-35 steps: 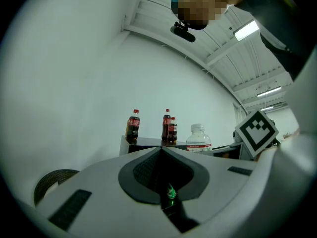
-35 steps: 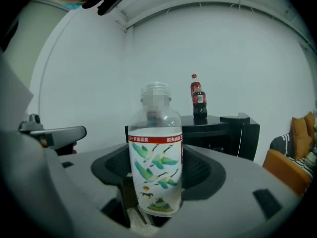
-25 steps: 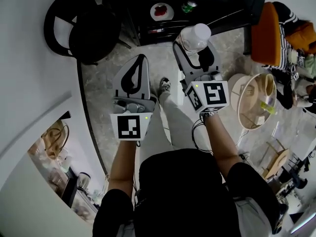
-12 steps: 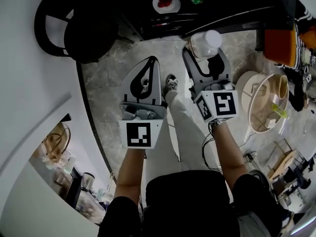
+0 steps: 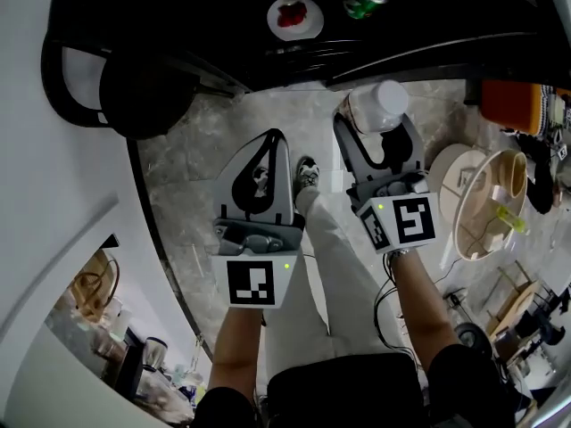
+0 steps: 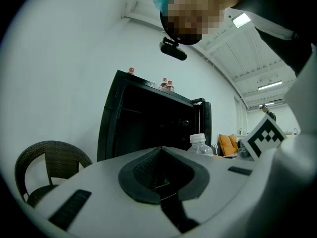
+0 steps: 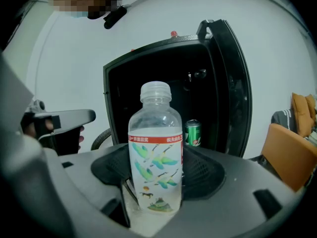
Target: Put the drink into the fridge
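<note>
The drink is a clear bottle (image 5: 379,105) with a white cap and a bird-print label (image 7: 155,152), standing upright between my right gripper's (image 5: 382,130) jaws, which are shut on it. The black fridge (image 5: 223,25) is straight ahead with its door (image 7: 235,88) swung open to the right; a green can (image 7: 193,133) and a white plate (image 5: 295,16) with something red sit inside. My left gripper (image 5: 261,150) is shut and empty, held level with the right one, left of the bottle (image 6: 199,144). From the left gripper view the fridge (image 6: 148,120) stands beyond the jaws.
A dark wicker chair (image 5: 116,83) stands left of the fridge, against the white wall. A round wooden stand (image 5: 486,203) and an orange seat (image 5: 513,105) are on the right. The person's legs and a shoe (image 5: 308,172) are below the grippers on the stone floor.
Both grippers have moved forward toward the fridge, which now fills more of the head view's top. The bottle stays gripped in the right gripper; the left stays shut.
</note>
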